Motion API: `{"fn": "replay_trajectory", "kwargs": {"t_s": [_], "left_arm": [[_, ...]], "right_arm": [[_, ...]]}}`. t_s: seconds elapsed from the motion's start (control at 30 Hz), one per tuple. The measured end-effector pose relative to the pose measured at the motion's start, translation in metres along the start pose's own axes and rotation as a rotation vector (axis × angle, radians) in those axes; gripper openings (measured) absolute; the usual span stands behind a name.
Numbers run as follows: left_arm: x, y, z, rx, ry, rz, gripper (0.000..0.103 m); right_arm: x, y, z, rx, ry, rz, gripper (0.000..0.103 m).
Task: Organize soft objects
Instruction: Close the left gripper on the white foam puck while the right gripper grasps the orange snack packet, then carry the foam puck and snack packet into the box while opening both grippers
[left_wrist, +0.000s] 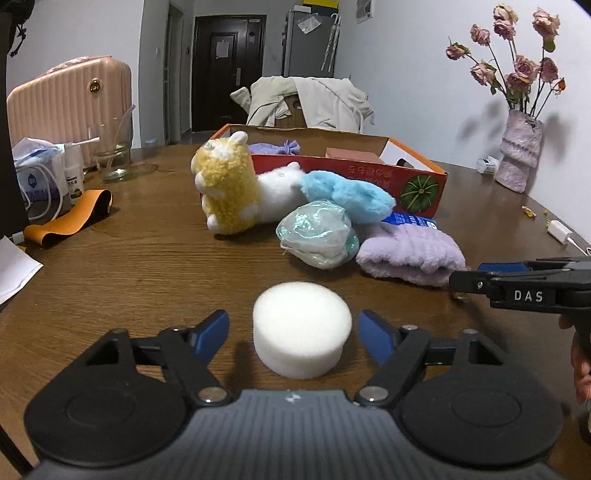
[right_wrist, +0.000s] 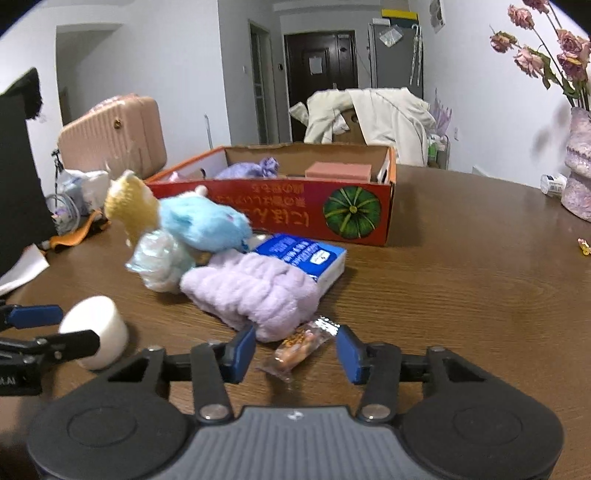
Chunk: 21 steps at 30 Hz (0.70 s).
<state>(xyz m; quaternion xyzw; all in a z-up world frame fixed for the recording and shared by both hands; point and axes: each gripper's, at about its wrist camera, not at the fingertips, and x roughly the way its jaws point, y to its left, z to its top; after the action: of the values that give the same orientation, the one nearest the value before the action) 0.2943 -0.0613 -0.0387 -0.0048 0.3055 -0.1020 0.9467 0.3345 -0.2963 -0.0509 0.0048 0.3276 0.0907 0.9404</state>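
Observation:
A white foam puck (left_wrist: 301, 328) sits on the wooden table between the fingers of my left gripper (left_wrist: 293, 330); the pads stand clear of its sides, so the gripper is open. My right gripper (right_wrist: 295, 345) is open around a small snack packet (right_wrist: 299, 347) without touching it. Just beyond lie a lilac fuzzy cloth (right_wrist: 255, 295), a plastic-wrapped bundle (left_wrist: 317, 240), a blue plush (left_wrist: 347, 197), a white plush (left_wrist: 277, 188) and a yellow plush alpaca (left_wrist: 229, 184). Behind them the red cardboard box (right_wrist: 280, 214) holds a purple cloth (right_wrist: 255, 168) and a pink sponge (right_wrist: 338, 171).
A blue tissue pack (right_wrist: 306, 254) lies under the lilac cloth's far edge. On the left are an orange band (left_wrist: 70, 218), a glass (left_wrist: 112, 155) and a pink suitcase (left_wrist: 70, 107). A vase of dried roses (left_wrist: 517, 155) and a white charger (left_wrist: 559, 232) are on the right.

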Motion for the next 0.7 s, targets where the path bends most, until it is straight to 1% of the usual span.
{"fn": "replay_trajectory", "kwargs": {"t_s": [0.1, 0.17, 0.2, 0.23, 0.33, 0.43, 0.6, 0.7], "left_arm": [[0.002, 0.003, 0.002, -0.009, 0.001, -0.004, 0.071], [0.003, 0.004, 0.002, -0.006, 0.008, -0.012, 0.062], [0.004, 0.005, 0.001, -0.007, 0.013, -0.014, 0.059], [0.004, 0.005, 0.001, -0.007, 0.013, -0.013, 0.057], [0.001, 0.004, 0.000, 0.002, 0.011, -0.025, 0.055], [-0.006, 0.002, -0.003, 0.005, 0.011, -0.028, 0.055], [-0.030, 0.001, -0.011, 0.015, -0.009, -0.043, 0.055], [-0.047, 0.000, -0.012, 0.015, -0.034, -0.048, 0.055]], "right_arm": [[0.002, 0.001, 0.000, -0.009, 0.008, 0.002, 0.038], [0.004, 0.002, -0.001, -0.015, 0.021, 0.006, 0.028], [0.004, 0.003, -0.002, -0.020, 0.025, 0.005, 0.026], [0.004, 0.005, -0.003, -0.028, 0.024, 0.000, 0.023], [0.000, 0.007, -0.005, -0.028, 0.026, 0.008, 0.021], [-0.009, 0.009, -0.012, -0.028, 0.028, 0.015, 0.016], [-0.034, 0.018, -0.029, -0.027, 0.037, 0.044, 0.016], [-0.053, 0.027, -0.039, -0.035, 0.032, 0.067, 0.015]]}}
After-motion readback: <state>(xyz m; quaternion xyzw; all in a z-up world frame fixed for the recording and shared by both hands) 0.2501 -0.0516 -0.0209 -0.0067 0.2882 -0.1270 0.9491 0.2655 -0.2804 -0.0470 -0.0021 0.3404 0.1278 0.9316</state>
